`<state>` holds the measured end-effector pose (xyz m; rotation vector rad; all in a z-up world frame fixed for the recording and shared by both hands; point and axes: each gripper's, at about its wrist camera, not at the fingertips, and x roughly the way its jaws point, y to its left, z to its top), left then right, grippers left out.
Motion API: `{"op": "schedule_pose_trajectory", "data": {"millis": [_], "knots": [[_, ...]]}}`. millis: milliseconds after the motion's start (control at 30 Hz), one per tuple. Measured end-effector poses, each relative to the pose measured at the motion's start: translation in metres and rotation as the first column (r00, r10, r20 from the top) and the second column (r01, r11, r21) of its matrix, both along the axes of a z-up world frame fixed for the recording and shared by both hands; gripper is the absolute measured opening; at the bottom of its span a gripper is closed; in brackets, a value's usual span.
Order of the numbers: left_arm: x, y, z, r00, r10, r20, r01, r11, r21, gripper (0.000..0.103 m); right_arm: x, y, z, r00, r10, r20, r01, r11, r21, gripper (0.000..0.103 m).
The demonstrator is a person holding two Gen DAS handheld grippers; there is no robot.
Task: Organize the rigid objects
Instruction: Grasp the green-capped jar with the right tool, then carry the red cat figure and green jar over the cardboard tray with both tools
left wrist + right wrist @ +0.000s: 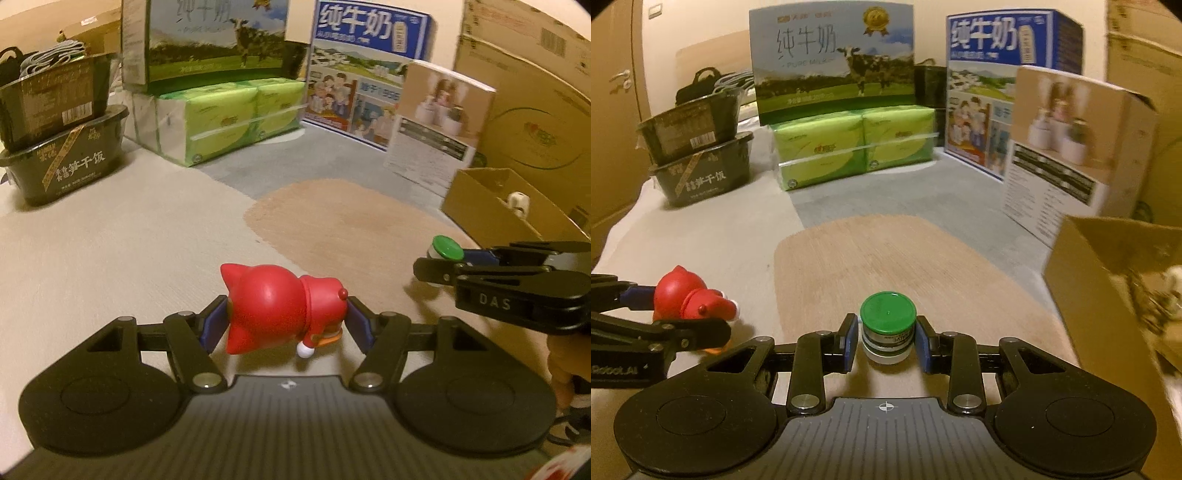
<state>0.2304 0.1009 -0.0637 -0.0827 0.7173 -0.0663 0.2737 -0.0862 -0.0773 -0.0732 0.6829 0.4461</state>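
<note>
My left gripper (pixel 286 321) is shut on a red toy figure (pixel 273 310), which lies sideways between the blue pads just above the pale cloth. It also shows in the right wrist view (pixel 690 295), held at the left. My right gripper (pixel 886 339) is shut on a small jar with a green lid (pixel 888 325), upright over the wooden board (pixel 905 254). The jar also shows in the left wrist view (pixel 445 251), held by the right gripper (pixel 436 267). An open cardboard box (pixel 1108 295) stands to the right, with a small white item inside.
Two stacked dark food tubs (pixel 698 155) stand at the back left. Green tissue packs (pixel 853 147) carry a milk carton box (pixel 834 62). A blue milk box (pixel 990 88) and a beige product box (pixel 1067 147) stand at the back right. Large cartons (pixel 535 92) line the right.
</note>
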Motion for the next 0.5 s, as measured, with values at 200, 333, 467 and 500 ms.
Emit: {"op": "schedule_pose_trajectory", "data": {"millis": [200, 333, 467, 500], "knots": [[-0.029, -0.026, 0.018, 1.0, -0.025, 0.005, 0.025, 1.0, 0.001, 0.064, -0.042, -0.029, 0.021, 0.999, -0.046, -0.015, 0.046, 0.999, 0.018, 0.033], [-0.05, -0.043, 0.028, 0.999, -0.04, 0.006, 0.04, 0.999, -0.01, 0.064, -0.071, -0.048, 0.033, 0.997, -0.073, -0.023, 0.074, 0.997, 0.027, 0.033], [-0.068, -0.06, 0.035, 0.998, -0.06, 0.004, 0.06, 0.998, -0.013, 0.064, -0.095, -0.066, 0.042, 0.996, -0.089, -0.029, 0.09, 0.995, 0.035, 0.033], [-0.072, -0.064, 0.037, 0.998, -0.066, 0.003, 0.066, 0.998, -0.012, 0.064, -0.101, -0.071, 0.045, 0.995, -0.093, -0.03, 0.094, 0.995, 0.034, 0.033]]}}
